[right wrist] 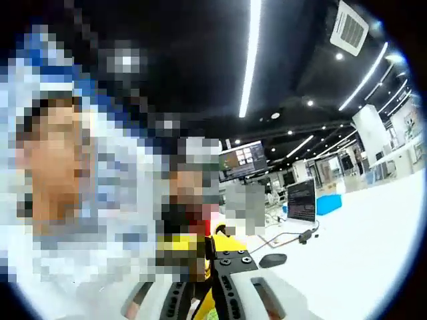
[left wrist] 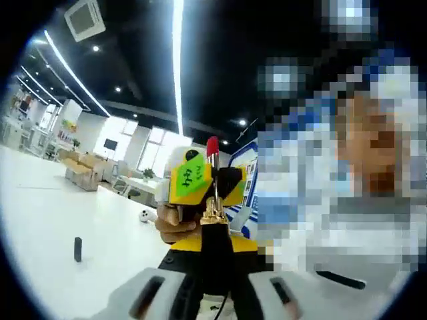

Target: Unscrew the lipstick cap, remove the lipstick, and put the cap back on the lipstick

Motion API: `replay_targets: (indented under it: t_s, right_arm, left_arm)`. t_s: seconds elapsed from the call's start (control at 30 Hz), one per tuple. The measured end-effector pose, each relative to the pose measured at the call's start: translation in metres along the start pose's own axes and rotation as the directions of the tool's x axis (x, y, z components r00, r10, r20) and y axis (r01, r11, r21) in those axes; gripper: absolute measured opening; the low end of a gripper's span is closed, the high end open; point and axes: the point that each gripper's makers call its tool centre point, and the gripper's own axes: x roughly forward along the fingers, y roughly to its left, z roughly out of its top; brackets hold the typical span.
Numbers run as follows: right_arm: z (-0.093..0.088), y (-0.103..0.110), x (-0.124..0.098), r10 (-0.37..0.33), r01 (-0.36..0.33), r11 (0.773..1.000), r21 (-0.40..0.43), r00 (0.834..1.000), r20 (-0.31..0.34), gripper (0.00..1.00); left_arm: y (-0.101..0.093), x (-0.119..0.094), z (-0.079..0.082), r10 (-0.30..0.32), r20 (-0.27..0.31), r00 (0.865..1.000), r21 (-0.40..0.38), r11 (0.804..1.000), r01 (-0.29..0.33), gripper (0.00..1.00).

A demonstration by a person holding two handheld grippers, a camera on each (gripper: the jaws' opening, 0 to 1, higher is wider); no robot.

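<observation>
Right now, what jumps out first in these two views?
In the left gripper view, the red lipstick stands extended from its gold and black tube, upright at centre, gripped by the left gripper. Behind it sits the other gripper's yellow body with a green label. A small dark cap stands alone on the white table, lower left.

In the left gripper view, the lipstick (left wrist: pixel 213 183) stands upright at frame center, directly above the left gripper (left wrist: pixel 217 267). The right gripper (left wrist: pixel 200 180) sits just behind it, held by a hand (left wrist: pixel 175 223). The cap (left wrist: pixel 78 249) stands at lower left on the table (left wrist: pixel 47 220), well apart.
</observation>
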Motion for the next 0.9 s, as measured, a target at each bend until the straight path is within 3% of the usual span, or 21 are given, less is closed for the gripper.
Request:
replay_targets:
  t_s: [0.07,0.13,0.2,0.3,0.4,0.47,0.53,0.57,0.63,0.73,0.77,0.8,0.9]
  right_arm:
    - [-0.003,0.000,0.002,-0.004,0.004,1.000,0.006,1.000,0.000,0.06]
    - [-0.007,-0.001,0.006,-0.042,0.042,0.999,-0.004,0.999,0.002,0.06]
    - [-0.010,-0.011,0.005,-0.120,0.119,0.991,-0.056,0.993,-0.012,0.06]
    - [-0.014,-0.021,0.006,-0.202,0.198,0.972,-0.124,0.979,-0.017,0.06]
    - [-0.013,-0.031,0.006,-0.271,0.267,0.949,-0.165,0.963,-0.001,0.06]
    - [-0.008,-0.043,0.001,-0.320,0.317,0.930,-0.184,0.947,0.012,0.06]
    - [-0.006,-0.051,-0.001,-0.350,0.347,0.915,-0.205,0.936,0.025,0.06]
    - [-0.005,-0.052,-0.002,-0.354,0.352,0.912,-0.210,0.935,0.029,0.06]
    - [-0.002,-0.055,-0.003,-0.366,0.366,0.904,-0.221,0.930,0.040,0.06]
    - [0.002,-0.056,-0.006,-0.365,0.362,0.901,-0.238,0.930,0.030,0.06]
    - [0.003,-0.055,-0.007,-0.359,0.357,0.905,-0.233,0.933,0.031,0.06]
    - [0.004,-0.055,-0.008,-0.355,0.353,0.908,-0.227,0.934,0.032,0.06]
    - [0.006,-0.056,-0.010,-0.346,0.345,0.914,-0.212,0.938,0.033,0.06]
  left_arm:
    - [0.004,-0.001,-0.001,0.028,-0.010,1.000,0.007,1.000,-0.028,0.13]
    - [0.014,-0.003,0.001,0.096,-0.011,0.995,0.056,0.994,-0.096,0.13]
    - [0.031,-0.007,0.000,0.220,-0.029,0.975,0.150,0.965,-0.214,0.12]
    - [0.052,-0.013,0.000,0.396,-0.031,0.918,0.298,0.880,-0.370,0.12]
    - [0.069,-0.020,0.005,0.537,0.027,0.843,0.383,0.774,-0.505,0.12]
    - [0.079,-0.026,0.010,0.611,0.082,0.788,0.415,0.698,-0.584,0.12]
    - [0.087,-0.033,0.014,0.676,0.124,0.726,0.471,0.604,-0.643,0.12]
    - [0.089,-0.034,0.016,0.691,0.143,0.708,0.485,0.575,-0.659,0.12]
    - [0.089,-0.037,0.019,0.708,0.171,0.686,0.516,0.529,-0.674,0.13]
    - [0.088,-0.036,0.018,0.708,0.157,0.688,0.525,0.530,-0.666,0.13]
    - [0.086,-0.036,0.018,0.702,0.157,0.695,0.524,0.537,-0.661,0.13]
    - [0.084,-0.034,0.018,0.687,0.153,0.710,0.517,0.557,-0.650,0.13]
    - [0.082,-0.032,0.017,0.670,0.134,0.730,0.519,0.580,-0.628,0.13]
